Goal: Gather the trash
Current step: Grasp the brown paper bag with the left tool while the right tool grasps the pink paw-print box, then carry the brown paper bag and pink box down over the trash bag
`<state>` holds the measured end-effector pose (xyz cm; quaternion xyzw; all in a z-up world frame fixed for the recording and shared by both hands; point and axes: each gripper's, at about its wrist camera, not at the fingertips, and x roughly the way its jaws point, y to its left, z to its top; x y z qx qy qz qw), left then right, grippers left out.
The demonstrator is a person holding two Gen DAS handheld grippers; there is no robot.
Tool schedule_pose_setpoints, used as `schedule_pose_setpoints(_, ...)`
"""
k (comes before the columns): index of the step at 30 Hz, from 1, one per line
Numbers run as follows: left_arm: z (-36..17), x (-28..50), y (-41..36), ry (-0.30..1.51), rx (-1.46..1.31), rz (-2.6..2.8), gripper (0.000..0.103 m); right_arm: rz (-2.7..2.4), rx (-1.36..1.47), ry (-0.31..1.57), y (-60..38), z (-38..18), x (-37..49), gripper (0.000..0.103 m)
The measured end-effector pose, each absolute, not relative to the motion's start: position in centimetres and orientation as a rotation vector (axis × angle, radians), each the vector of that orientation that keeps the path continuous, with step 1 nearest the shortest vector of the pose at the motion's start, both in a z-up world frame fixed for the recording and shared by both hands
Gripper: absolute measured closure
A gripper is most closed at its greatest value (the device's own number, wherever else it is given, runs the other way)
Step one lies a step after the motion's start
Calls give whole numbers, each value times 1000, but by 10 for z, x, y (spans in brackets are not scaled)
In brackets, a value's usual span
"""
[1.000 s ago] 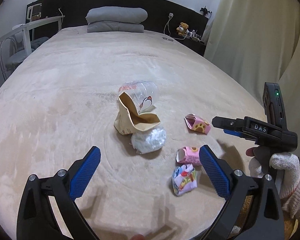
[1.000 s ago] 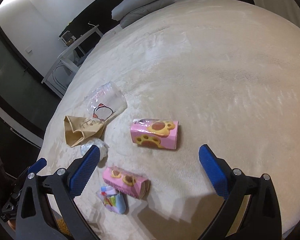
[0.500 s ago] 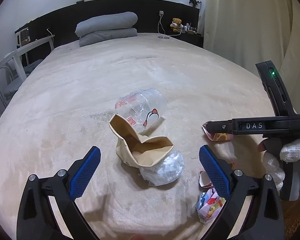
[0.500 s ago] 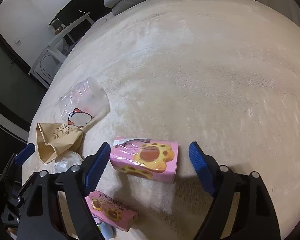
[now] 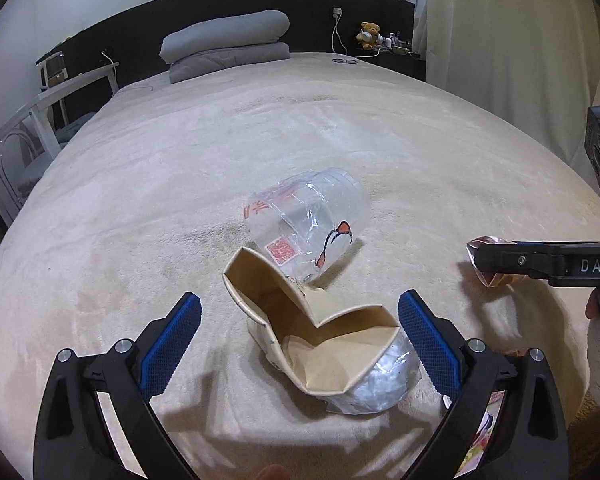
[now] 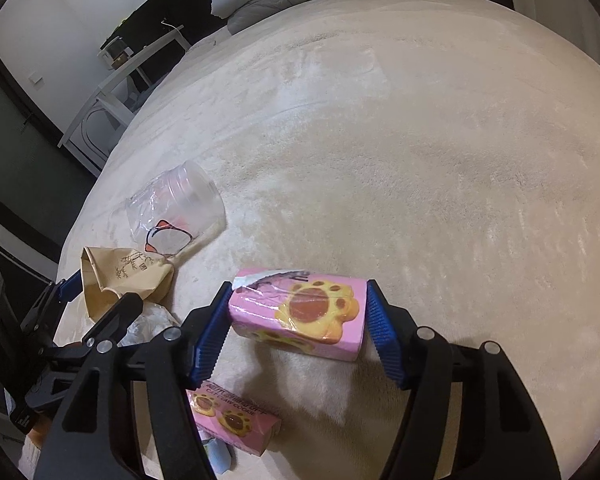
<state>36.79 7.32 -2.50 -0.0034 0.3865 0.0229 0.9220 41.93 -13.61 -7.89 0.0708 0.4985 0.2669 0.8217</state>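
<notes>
bed cover (image 5: 180,168): beige plush, spreading across the whole surface | pillow (image 5: 224,36): grey, lying on a folded grey blanket (image 5: 228,60) at the dark headboard (image 5: 228,8) | teddy bear (image 5: 369,34): sitting on the far ledge beside a white cable | curtain (image 5: 500,32): cream, hanging at right | white frame furniture (image 6: 112,92): standing beside the bed

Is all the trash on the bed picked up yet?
Not yet, nothing looks collected. The right gripper is closing on a pink paw-print cookie box, pads at both ends. The left gripper stands open around the crumpled brown paper bag. Left on the bed: the clear plastic cup, a crinkled clear wrapper and a second pink cookie box.
</notes>
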Motion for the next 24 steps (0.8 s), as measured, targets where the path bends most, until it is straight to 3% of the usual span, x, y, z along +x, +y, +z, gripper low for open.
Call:
schedule_pose_setpoints(3, -25, 369, 75, 783, -5, 36, 8, 562, 144, 1040, -139, -75, 418, 38)
schedule_pose_setpoints(5, -24, 368, 76, 779, -7, 29, 32, 567, 153, 1038, -141, -73, 419, 39)
schedule_pose_setpoints(11, -20, 363, 76, 763, -8, 25, 47, 569, 153, 1033, -145, -71, 416, 39)
schedule_pose_setpoints(17, -9, 352, 75, 721, -17, 35, 54, 581, 146, 1004, -148, -65, 407, 39)
schedule_pose_setpoints(24, 2, 334, 76, 688, -32, 62, 54, 617, 176, 975, -155, -53, 394, 39)
